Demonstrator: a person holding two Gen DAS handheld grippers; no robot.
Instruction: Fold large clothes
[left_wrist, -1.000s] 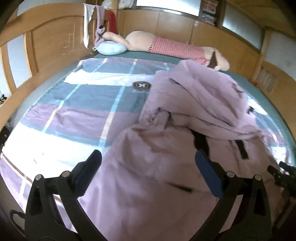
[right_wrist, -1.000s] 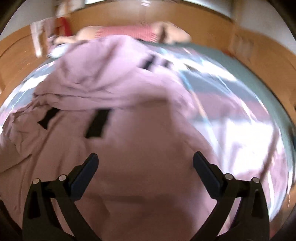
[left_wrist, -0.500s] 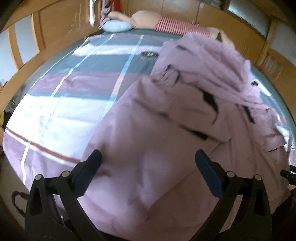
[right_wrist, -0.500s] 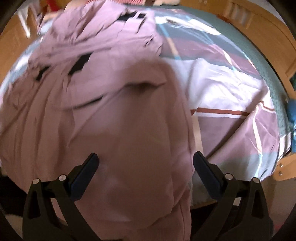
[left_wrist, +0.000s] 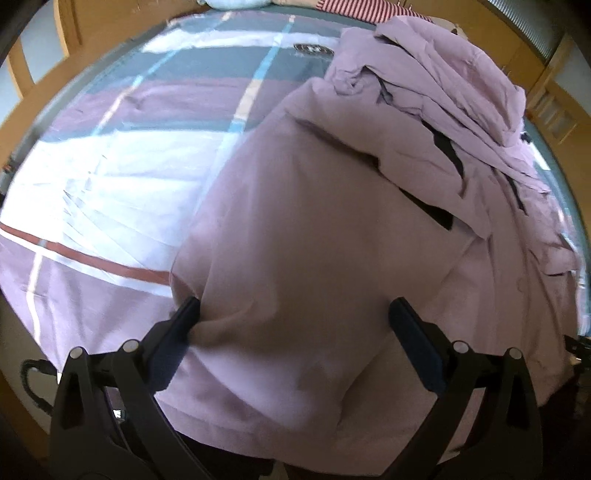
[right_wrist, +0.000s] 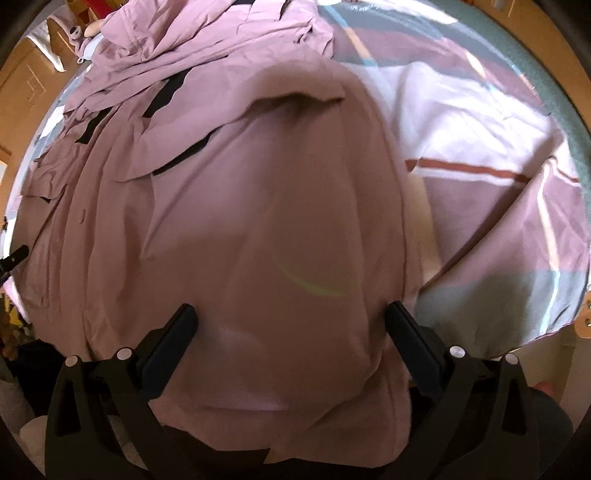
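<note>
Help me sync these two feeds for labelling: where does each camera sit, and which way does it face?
Left wrist: on the left tool, facing up the bed over the mauve garment's near hem; both open fingers show.
Right wrist: on the right tool, facing the same hem of the garment, striped bedding to its right; both open fingers show.
Shared: the garment, its black trim, the red-striped sheet.

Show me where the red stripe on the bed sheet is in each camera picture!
Left wrist view: the red stripe runs along the left side and slips under the purple coat.
Right wrist view: the red stripe lies on the right, past the coat's edge.
Shared landmark: the coat's black strips show in both views.
</note>
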